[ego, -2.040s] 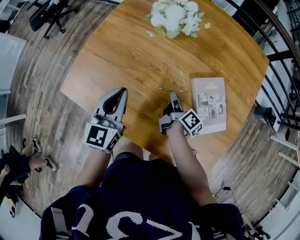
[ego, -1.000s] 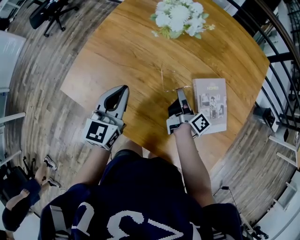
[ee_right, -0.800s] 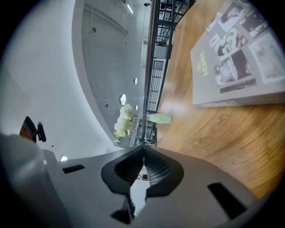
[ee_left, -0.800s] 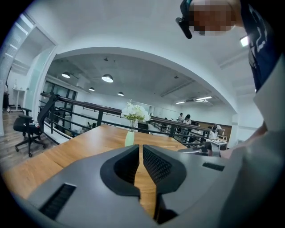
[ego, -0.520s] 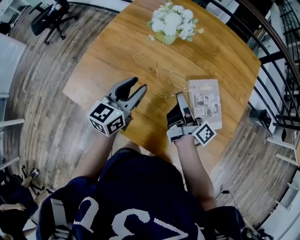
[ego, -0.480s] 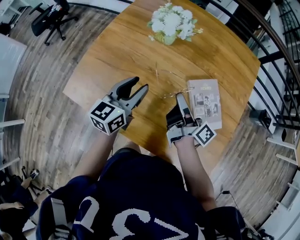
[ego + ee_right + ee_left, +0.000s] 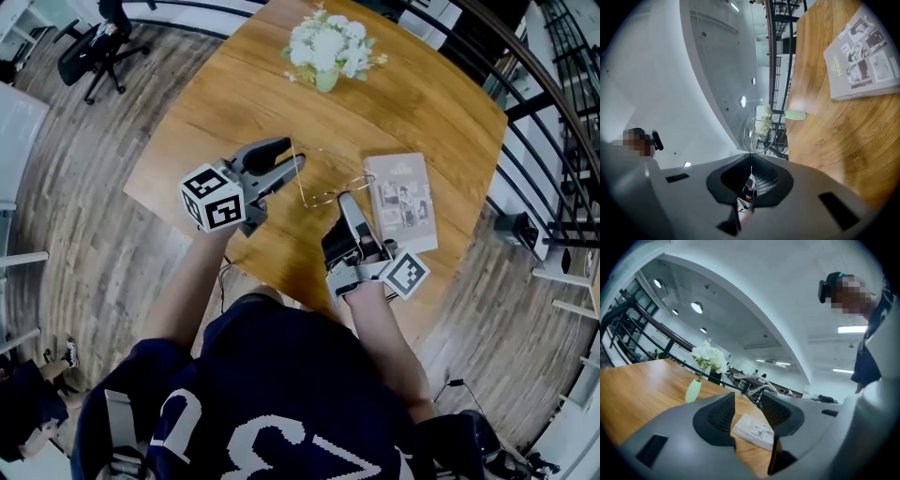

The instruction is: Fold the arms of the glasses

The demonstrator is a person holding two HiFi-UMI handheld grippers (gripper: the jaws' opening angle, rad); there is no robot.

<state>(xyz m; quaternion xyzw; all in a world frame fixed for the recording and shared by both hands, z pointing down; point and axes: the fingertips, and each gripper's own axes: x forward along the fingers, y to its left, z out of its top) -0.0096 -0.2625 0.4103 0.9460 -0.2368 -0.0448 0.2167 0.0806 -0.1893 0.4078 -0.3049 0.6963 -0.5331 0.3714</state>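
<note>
The right gripper [image 7: 751,161] was pinched shut on the tip of one arm of the glasses [image 7: 328,178], holding them in the air above the table [image 7: 422,103]. The left gripper [image 7: 747,401] was opening its jaws, with nothing between them, just beside the free arm. A push there would probably twist the thin frame out of that narrow pinch and drop it. A book [image 7: 401,202] and flowers [image 7: 325,47] sat on the wooden top, with a plank floor [image 7: 84,187] and a railing [image 7: 553,103] around it.
</note>
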